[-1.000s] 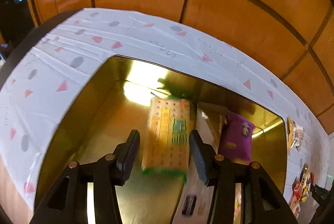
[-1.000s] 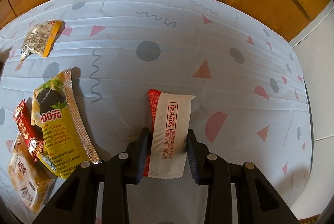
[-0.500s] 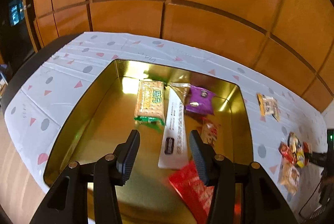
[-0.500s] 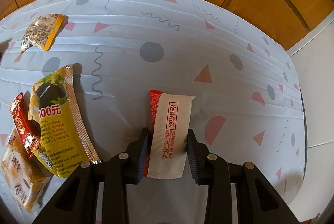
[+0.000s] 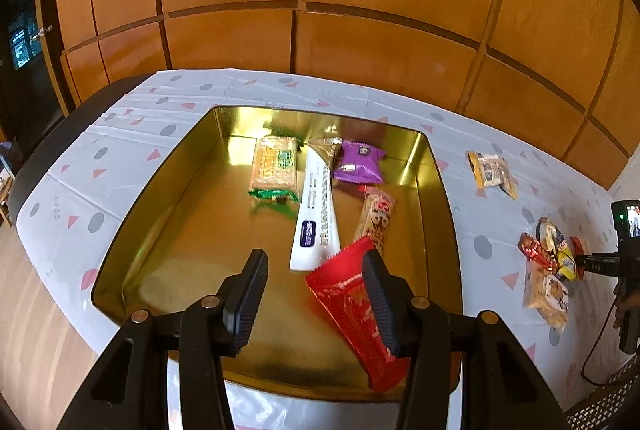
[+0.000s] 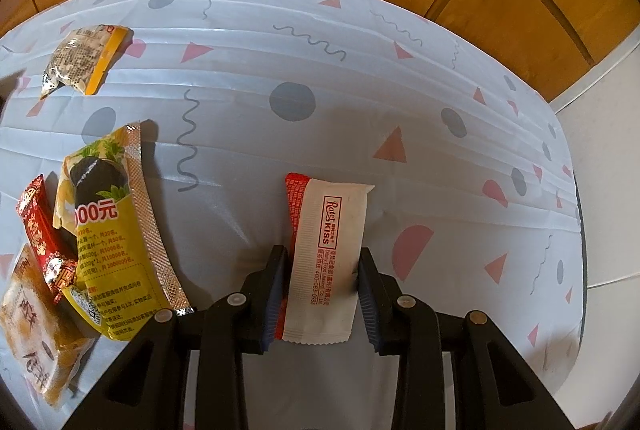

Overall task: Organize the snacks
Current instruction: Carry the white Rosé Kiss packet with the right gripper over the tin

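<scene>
Backing off the gold tin (image 5: 132, 230), our left gripper (image 5: 316, 294) stands empty, jaws apart; we keep the right gripper (image 6: 322, 286) clamped on the white wafer packet (image 6: 328, 262) (lift level).

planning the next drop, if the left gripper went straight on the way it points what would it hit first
Probably the bare gold floor of the tin, between its open fingers. The left gripper holds nothing; the red packet lies just right of that line, though depth is unclear.
</scene>
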The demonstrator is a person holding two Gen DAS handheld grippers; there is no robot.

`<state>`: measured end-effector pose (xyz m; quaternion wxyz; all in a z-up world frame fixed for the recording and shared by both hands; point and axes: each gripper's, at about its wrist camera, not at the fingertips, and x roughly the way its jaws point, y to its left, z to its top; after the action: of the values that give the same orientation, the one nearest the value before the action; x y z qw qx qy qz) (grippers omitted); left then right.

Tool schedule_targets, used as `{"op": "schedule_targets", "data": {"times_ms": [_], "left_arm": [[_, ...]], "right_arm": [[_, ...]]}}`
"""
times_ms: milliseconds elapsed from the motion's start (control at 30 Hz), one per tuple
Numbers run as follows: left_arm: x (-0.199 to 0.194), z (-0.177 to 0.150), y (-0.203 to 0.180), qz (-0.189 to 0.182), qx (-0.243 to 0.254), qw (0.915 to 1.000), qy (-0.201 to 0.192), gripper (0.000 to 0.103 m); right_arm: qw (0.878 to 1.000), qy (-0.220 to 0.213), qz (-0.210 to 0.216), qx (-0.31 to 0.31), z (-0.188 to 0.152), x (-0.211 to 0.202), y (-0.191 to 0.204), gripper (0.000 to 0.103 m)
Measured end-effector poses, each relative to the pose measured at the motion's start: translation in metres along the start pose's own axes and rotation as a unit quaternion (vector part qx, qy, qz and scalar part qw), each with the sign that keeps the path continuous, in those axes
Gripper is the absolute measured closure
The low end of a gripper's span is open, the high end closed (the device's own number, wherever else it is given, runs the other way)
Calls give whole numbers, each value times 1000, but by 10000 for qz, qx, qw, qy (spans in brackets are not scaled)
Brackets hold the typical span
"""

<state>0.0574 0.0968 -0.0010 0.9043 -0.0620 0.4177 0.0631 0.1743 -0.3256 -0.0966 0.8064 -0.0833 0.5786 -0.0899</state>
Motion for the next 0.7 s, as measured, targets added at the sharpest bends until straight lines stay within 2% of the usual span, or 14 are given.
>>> {"op": "schedule_targets", "data": {"times_ms": [333,700], "left_arm": [[-13,-14,3,82,93,9999,-104,53],[-12,-23,20,81,-127,9999,-84,53]], "right_arm": [[10000,-26,-31,-64,-1,0,0,67],[9998,-57,-114,-143,-3,-2,5,67]]}}
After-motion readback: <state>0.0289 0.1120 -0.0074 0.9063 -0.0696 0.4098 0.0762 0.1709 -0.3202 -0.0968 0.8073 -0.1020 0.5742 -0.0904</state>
